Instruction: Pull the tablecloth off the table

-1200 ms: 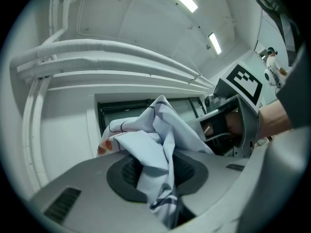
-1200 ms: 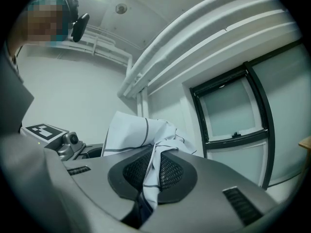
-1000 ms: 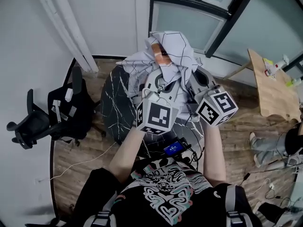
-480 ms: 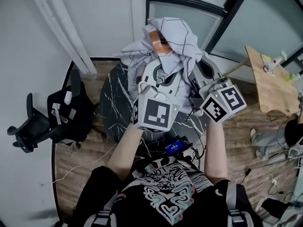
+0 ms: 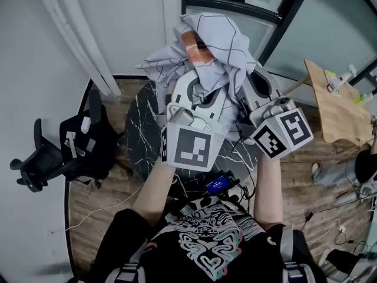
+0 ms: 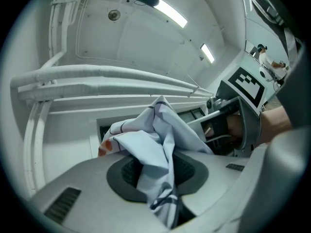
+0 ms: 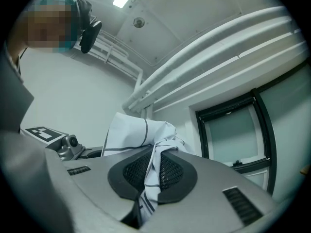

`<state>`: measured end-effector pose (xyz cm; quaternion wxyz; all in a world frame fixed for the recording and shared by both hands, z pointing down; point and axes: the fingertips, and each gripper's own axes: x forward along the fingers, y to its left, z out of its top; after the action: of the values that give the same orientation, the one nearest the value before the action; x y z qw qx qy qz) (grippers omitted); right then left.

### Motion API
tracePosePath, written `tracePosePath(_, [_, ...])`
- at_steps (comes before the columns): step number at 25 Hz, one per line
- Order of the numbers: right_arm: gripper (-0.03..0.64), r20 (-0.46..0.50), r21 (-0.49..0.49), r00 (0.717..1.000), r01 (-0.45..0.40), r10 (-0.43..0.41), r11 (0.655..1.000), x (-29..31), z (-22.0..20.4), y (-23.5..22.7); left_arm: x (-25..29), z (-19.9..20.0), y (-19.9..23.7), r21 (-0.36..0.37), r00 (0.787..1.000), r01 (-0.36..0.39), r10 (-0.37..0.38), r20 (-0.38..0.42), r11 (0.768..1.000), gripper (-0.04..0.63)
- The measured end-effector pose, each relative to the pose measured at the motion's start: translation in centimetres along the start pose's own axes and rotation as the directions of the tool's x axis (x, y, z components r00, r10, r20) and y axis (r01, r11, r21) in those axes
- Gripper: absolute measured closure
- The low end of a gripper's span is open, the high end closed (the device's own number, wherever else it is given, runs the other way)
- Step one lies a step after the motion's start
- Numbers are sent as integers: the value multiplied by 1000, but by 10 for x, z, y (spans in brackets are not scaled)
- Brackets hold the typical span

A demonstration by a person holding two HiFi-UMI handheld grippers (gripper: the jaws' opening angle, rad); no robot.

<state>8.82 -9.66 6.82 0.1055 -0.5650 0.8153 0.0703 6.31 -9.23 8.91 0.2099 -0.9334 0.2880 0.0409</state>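
Tablecloth point(image 5: 215, 43), bunched, has risen higher than a second ago and hangs above the round black table point(image 5: 138, 131). Left gripper point(image 6: 158, 178) and right gripper point(image 7: 151, 171) each clamp a fold. Removal appears nearly complete.
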Motion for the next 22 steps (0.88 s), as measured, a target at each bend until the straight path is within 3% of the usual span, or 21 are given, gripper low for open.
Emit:
tracePosePath(10, [618,-21,-15,1000,23,-23,1000,2,5,5,-3,4,3,-14,1000,5,-5,-9,1000,479])
tracePosePath(22, [618,-200,68,978,78,-63,995,-3,-90,-15,-1,-88,-20,-117,982,43,-63,-179,992,478])
